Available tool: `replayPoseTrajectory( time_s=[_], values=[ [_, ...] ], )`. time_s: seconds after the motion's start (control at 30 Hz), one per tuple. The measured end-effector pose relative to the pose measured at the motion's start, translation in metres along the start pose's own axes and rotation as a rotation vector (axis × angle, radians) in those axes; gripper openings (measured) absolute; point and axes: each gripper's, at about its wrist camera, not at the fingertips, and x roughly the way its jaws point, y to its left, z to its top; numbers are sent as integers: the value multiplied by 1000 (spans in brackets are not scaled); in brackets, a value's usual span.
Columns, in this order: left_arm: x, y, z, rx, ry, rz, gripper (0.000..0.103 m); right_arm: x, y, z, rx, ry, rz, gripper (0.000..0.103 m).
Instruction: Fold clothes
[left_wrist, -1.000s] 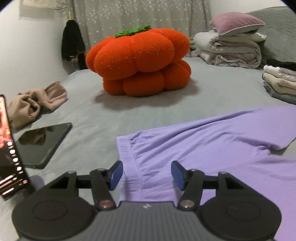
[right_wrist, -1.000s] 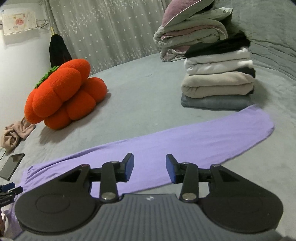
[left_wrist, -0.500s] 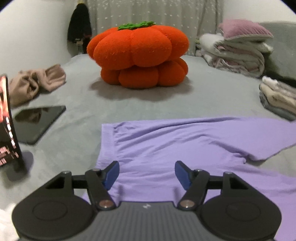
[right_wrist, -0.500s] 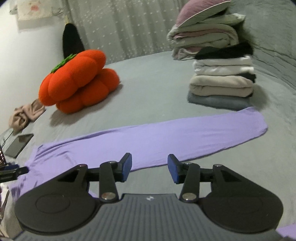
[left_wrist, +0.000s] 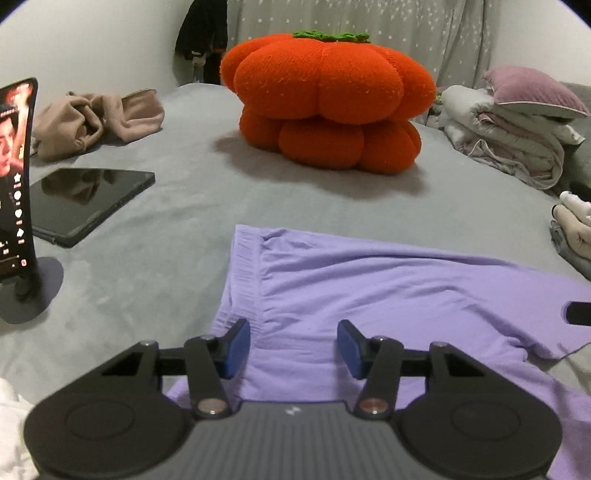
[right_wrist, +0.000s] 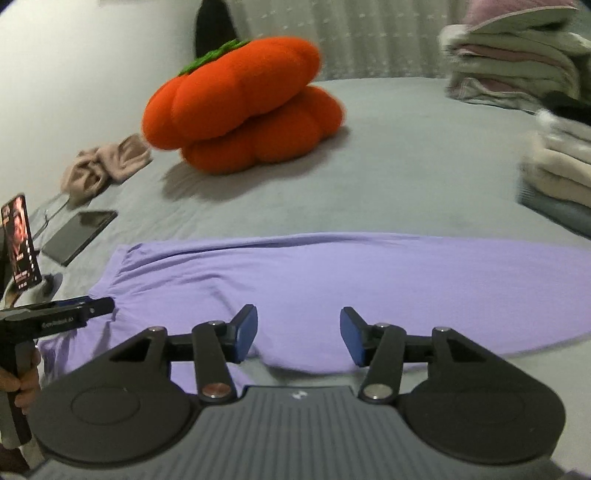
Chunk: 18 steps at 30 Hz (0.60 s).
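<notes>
Purple stretchy cotton trousers (left_wrist: 388, 291) lie flat on the grey bed (left_wrist: 184, 221). Only the right wrist view shows a hand (right_wrist: 20, 384) gripping the left gripper (left_wrist: 293, 345). The left gripper and right gripper (right_wrist: 298, 334) hover over the cloth, fingers spread, pinching nothing.

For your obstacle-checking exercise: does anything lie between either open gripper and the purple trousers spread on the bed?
Nothing visible does. The left gripper and right gripper both hover open directly over the purple trousers.

Left gripper (left_wrist: 293, 345) spread wide, blue pads empty. Right gripper (right_wrist: 298, 336) likewise agape. Hand (right_wrist: 20, 380) clasping left handle.
</notes>
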Motion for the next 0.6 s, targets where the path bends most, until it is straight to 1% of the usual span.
replayPoseTrajectory(
  time_s=[0.13, 0.2, 0.27, 0.33, 0.37, 0.43, 0.5, 0.6],
  values=[
    [-2, 3, -4, 38, -18, -18, 55, 26, 27, 11, -87, 15, 25, 59],
    [-2, 5, -4, 28, -19, -19, 66, 38, 39, 17, -134, 19, 39, 61],
    [-2, 7, -3, 19, -19, -19, 82, 50, 52, 22, -180, 24, 53, 62],
    [-2, 8, -3, 10, -20, -20, 89, 62, 63, 27, -218, 29, 68, 66],
    [-2, 9, -3, 5, -21, -20, 90, 67, 68, 30, -235, 31, 73, 69],
    [-2, 11, -2, -4, -22, -21, 97, 78, 77, 34, -266, 35, 75, 70],
    [-2, 13, -2, -13, -22, -22, 101, 87, 83, 36, -290, 41, 74, 74],
    [-4, 15, 0, -15, -31, -36, 102, 99, 88, 39, -321, 50, 69, 79]
  ],
)
